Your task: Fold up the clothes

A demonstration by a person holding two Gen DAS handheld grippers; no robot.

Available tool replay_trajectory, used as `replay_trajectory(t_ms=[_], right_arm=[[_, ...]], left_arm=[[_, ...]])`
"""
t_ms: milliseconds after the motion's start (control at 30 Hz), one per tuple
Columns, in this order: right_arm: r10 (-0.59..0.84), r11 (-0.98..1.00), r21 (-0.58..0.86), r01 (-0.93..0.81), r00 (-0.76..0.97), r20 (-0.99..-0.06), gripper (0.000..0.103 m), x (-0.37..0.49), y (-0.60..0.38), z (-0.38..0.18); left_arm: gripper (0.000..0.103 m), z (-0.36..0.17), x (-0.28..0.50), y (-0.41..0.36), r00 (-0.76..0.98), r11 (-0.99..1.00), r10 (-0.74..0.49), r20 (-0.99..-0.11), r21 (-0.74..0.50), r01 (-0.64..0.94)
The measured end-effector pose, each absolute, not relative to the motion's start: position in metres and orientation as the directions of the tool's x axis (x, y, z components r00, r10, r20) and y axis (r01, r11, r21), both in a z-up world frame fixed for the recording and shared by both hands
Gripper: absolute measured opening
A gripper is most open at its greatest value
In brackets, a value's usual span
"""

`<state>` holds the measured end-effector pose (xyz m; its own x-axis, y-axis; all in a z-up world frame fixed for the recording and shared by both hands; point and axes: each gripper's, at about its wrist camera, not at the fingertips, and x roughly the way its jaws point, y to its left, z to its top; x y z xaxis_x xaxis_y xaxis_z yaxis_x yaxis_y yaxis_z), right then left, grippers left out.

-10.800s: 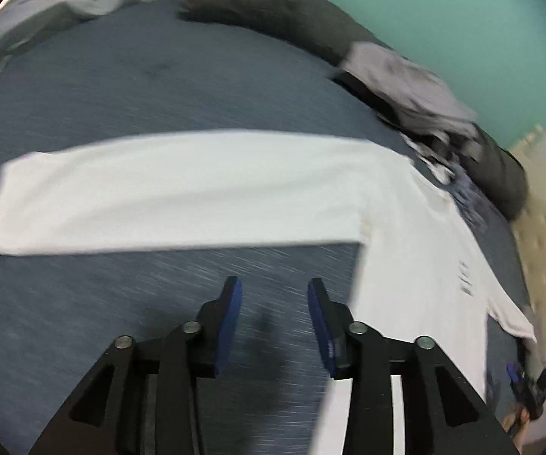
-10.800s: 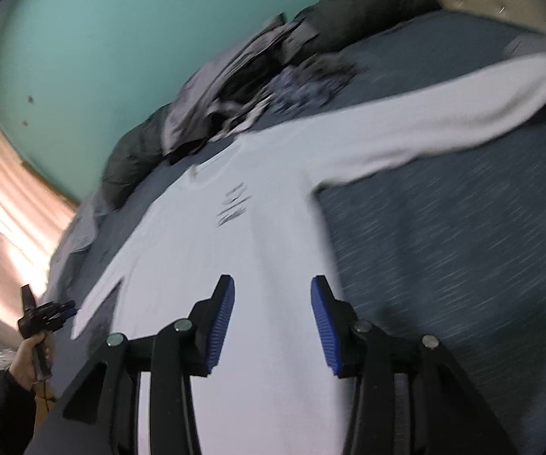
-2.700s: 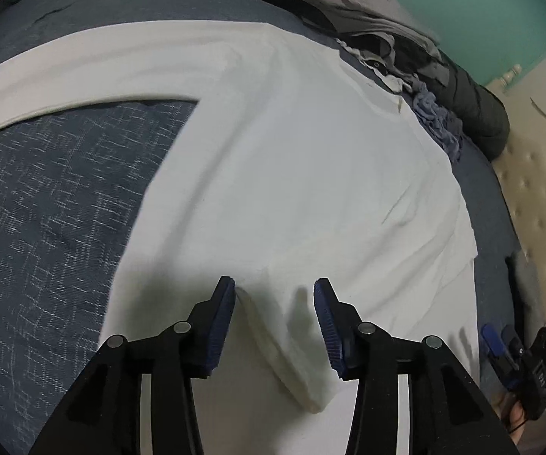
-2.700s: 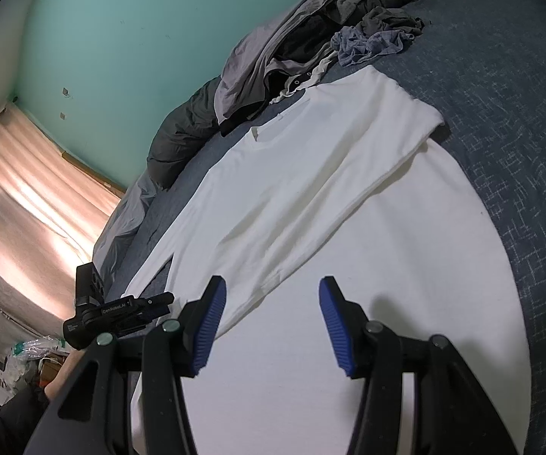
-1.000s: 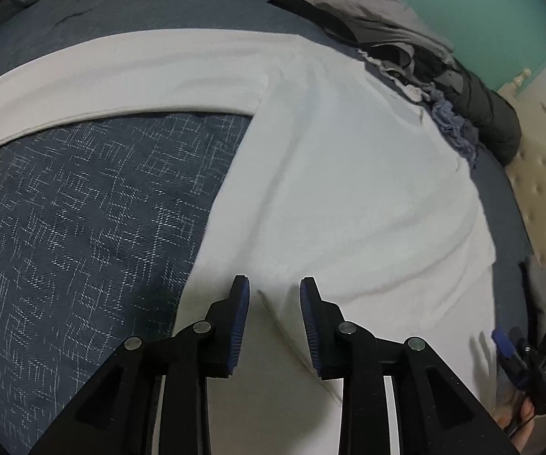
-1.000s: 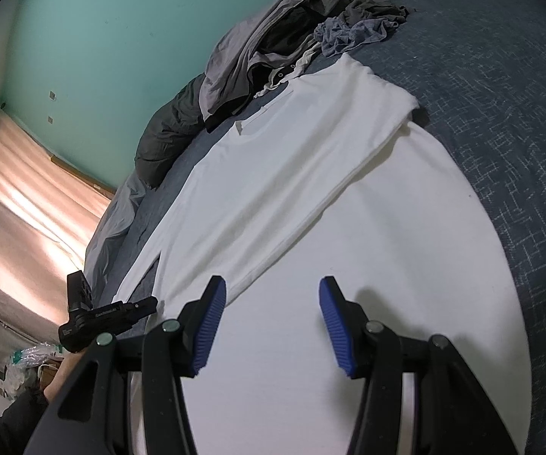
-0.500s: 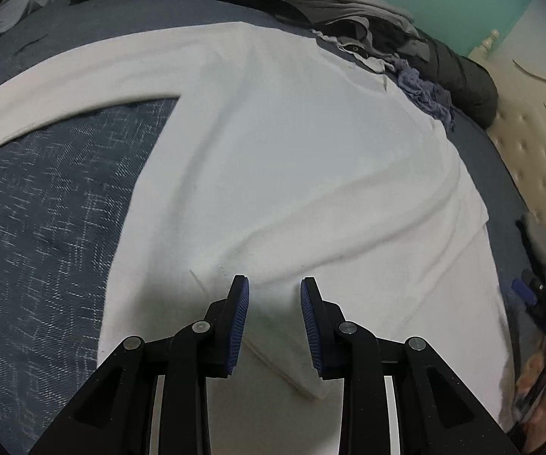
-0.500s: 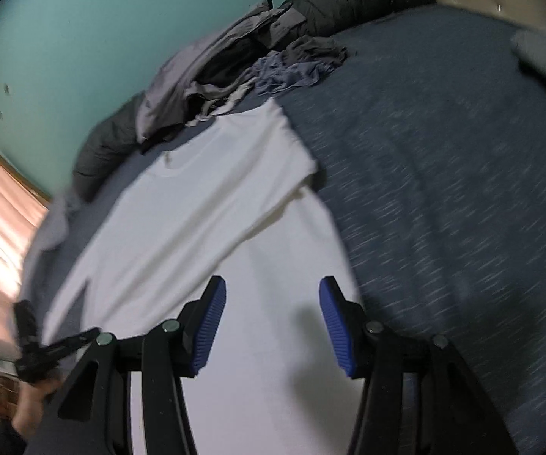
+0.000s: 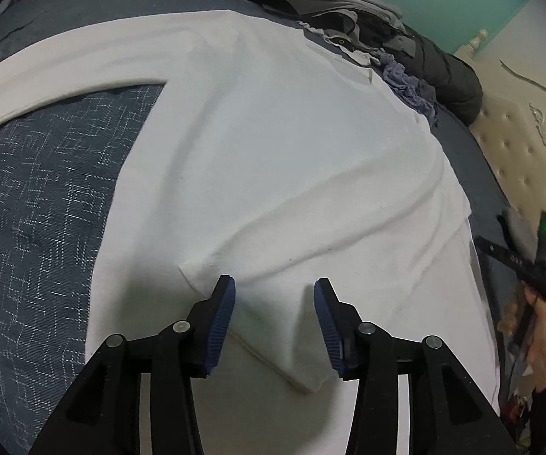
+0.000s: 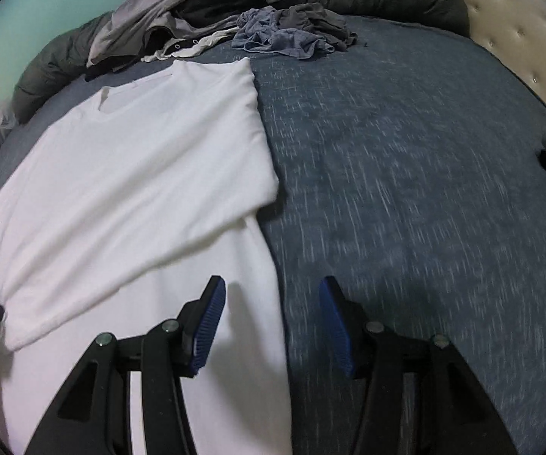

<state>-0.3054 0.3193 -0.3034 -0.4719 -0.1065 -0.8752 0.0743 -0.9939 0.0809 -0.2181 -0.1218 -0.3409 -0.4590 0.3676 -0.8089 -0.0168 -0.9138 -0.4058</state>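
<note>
- Left wrist view: white shirt (image 9: 280, 159) lies flat on the blue bedspread (image 9: 37, 204), one sleeve folded across the body so it stacks tidy.
- left gripper (image 9: 274, 316) has its jaws opening over that sleeve end, pinching nothing.
- right gripper (image 10: 273, 316) is parted, empty, straddling the shirt's side edge, probably lining up another fold.

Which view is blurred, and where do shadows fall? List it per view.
Left wrist: sharp; fisheye bends the bed edges; the left gripper, jaws opening, shadows the white shirt. Right wrist: motion streaks smear the blue bedspread; the right gripper shadows shirt and bedspread.
</note>
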Motion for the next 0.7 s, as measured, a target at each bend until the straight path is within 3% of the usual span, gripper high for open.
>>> replay_trajectory(t_ms=[500,700], right_arm=[[0.066,-0.992,-0.112,0.065,-0.494,-0.867,0.053,-0.359,0.303,-0.319],[0.124,-0.991,-0.077,-0.113,-0.505,-0.854,0.053,-0.360,0.358,-0.315]], left_arm=[[0.059,-0.341,-0.222,-0.123,-0.439,-0.903,0.399,-0.805,-0.428,-0.036],[0.059,-0.340,-0.222,-0.122,-0.437,-0.902,0.402,-0.805,-0.431,-0.037]])
